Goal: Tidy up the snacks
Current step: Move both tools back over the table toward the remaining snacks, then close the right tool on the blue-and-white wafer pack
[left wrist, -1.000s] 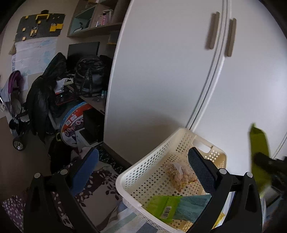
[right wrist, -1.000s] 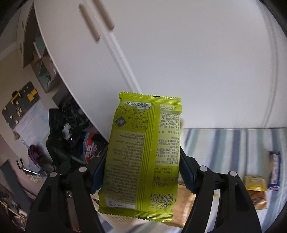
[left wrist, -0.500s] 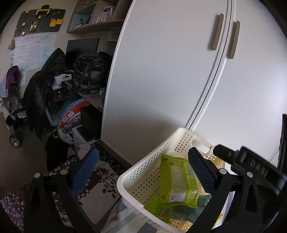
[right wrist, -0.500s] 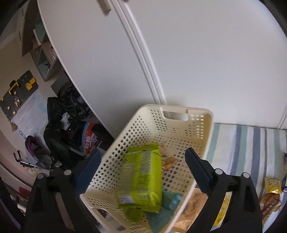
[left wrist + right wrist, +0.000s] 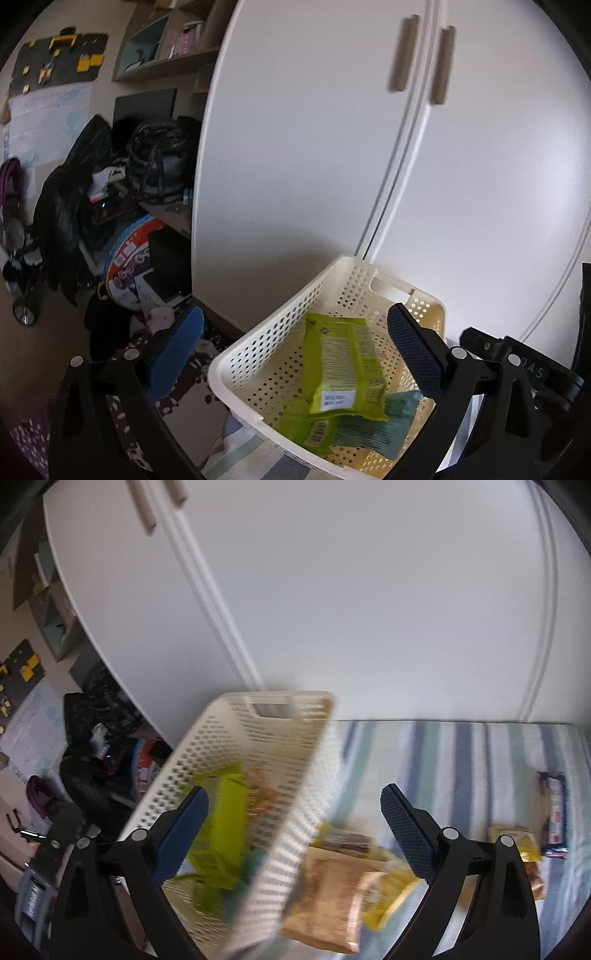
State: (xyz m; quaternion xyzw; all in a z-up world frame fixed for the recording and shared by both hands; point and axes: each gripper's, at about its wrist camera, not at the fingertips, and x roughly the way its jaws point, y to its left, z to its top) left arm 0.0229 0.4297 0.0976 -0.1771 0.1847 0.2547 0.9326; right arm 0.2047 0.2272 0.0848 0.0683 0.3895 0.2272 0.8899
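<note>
— Jaws first: how do they stand?

— Left gripper (image 5: 295,349) has its jaws spread wide with nothing between the pads. Right gripper (image 5: 295,821) is the same, jaws wide apart and empty.

— Where are the snacks?

— Between and just beyond the left jaws sits a cream perforated basket (image 5: 258,354). Inside it a lime-green packet (image 5: 343,365) lies on top, label side up, overlapping a second green packet (image 5: 310,430) and a teal packet (image 5: 380,424) beneath.

— And from the right wrist?

— That view is blurred. The basket's near wall runs up between the right jaws, with the green packet behind the left pad. Below the right pad, outside the basket on the striped bed cover (image 5: 461,753), lie a tan bag (image 5: 325,897) and a yellow packet (image 5: 384,890). Farther right are a small yellow packet (image 5: 515,842) and a dark blue bar (image 5: 556,819), well apart from the basket.

— Beyond that?

— White wardrobe doors (image 5: 369,147) stand behind the basket.
</note>
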